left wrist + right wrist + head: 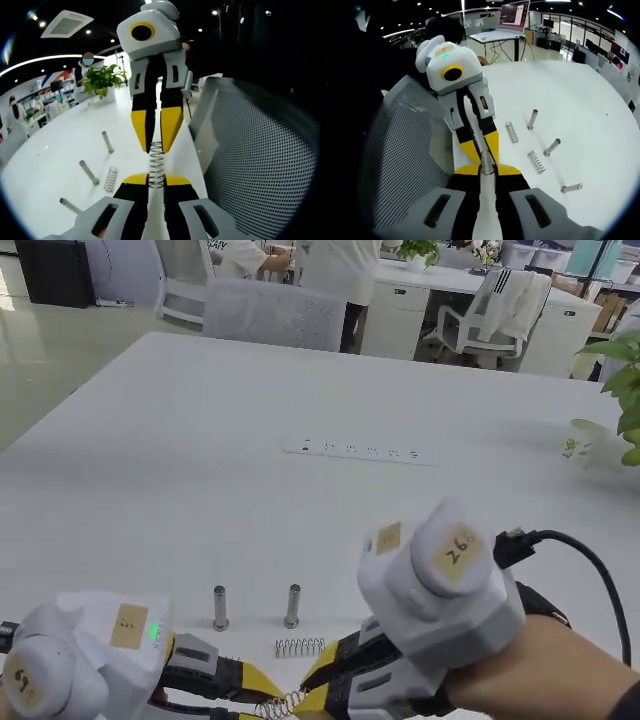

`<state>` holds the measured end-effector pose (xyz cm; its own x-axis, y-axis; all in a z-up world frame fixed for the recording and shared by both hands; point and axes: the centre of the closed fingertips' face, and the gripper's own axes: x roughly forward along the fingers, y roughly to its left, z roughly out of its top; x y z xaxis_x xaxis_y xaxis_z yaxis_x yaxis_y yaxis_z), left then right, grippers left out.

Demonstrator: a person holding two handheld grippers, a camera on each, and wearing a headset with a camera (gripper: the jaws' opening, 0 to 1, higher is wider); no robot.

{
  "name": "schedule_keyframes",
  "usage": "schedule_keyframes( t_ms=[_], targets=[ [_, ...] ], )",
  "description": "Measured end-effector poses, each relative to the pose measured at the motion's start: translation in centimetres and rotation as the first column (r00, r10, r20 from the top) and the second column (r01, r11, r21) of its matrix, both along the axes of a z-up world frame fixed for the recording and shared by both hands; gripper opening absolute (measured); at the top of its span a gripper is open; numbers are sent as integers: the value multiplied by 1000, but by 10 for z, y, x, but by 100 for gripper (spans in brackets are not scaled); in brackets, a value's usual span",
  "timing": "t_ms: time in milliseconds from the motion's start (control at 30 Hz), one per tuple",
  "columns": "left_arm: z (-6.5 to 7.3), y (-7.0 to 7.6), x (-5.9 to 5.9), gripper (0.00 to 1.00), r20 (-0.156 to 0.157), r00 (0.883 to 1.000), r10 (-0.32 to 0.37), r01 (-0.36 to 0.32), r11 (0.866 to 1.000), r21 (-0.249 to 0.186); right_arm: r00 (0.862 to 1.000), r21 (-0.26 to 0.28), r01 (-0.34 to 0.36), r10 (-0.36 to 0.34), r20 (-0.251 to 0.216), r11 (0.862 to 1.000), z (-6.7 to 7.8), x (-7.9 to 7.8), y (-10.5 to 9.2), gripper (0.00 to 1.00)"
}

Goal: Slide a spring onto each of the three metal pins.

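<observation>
Left gripper (156,181): jaws drawn in, pinching one end of the held spring (156,165); yellow fingertips (135,179) sit on either side of the coil.
Right gripper (487,171): jaws likewise closed, on the opposite end of the same spring; it faces the left gripper nose to nose.
Held spring, position: stretched in a straight line between the two sets of jaws, at the near edge of the table (200,440), on the person's side of the pins and apart from them.
Pins: three in a row on the table in the right gripper view: far pin (532,119), middle pin (552,147), near pin (571,187). All three bare. In the head view two of them stand upright on flanged bases. The near pin looks slanted through the fisheye; whether it stands or lies cannot be told.
Loose springs: first loose spring (511,132) lies flat just beside the far pin; second loose spring (536,161) lies flat just beside the middle pin.
Surroundings: mesh chair back (260,150) close beside the grippers, off the table edge; power strip (358,451) at mid-table, well beyond the pins; paper cup (583,437) and plant (625,390) at the table's far right.
</observation>
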<state>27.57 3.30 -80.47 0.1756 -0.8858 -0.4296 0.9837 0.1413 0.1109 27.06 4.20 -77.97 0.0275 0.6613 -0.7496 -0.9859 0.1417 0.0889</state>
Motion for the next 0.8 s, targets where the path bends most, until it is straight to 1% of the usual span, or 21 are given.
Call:
schedule_keyframes(
  t_ms=[233,400,433,467,500,567,633,667,800],
  targets=[
    [3,-1,0,3,-10,1000,8,-8,1000,-18,999,18,-22,22,35,1000,10,0,11,7],
    [3,0,1,3,-13,1000,14,-15,1000,-21,998,-9,-44,45,53,999,9,0,12,8],
    [3,0,1,3,-13,1000,14,-15,1000,-20,997,-11,-47,48,52,999,9,0,13,8],
    [3,0,1,3,-13,1000,15,-15,1000,-19,998,-16,-51,51,41,999,8,-1,13,8],
    [3,0,1,3,-13,1000,13,-13,1000,-18,998,-37,-57,58,15,998,5,-3,11,9],
    [2,-1,0,3,-16,1000,10,-10,1000,-17,997,-40,-69,70,41,997,5,-1,13,9],
    [2,-1,0,3,-18,1000,11,-12,1000,-18,997,-40,-68,69,20,997,4,-3,14,12],
    [2,-1,0,3,-18,1000,12,-13,1000,-20,997,-45,-69,70,16,997,3,-3,14,13],
    [4,-1,1,3,-19,1000,16,-16,999,-27,996,-79,-85,87,27,993,-2,-2,14,12]
  ],
)
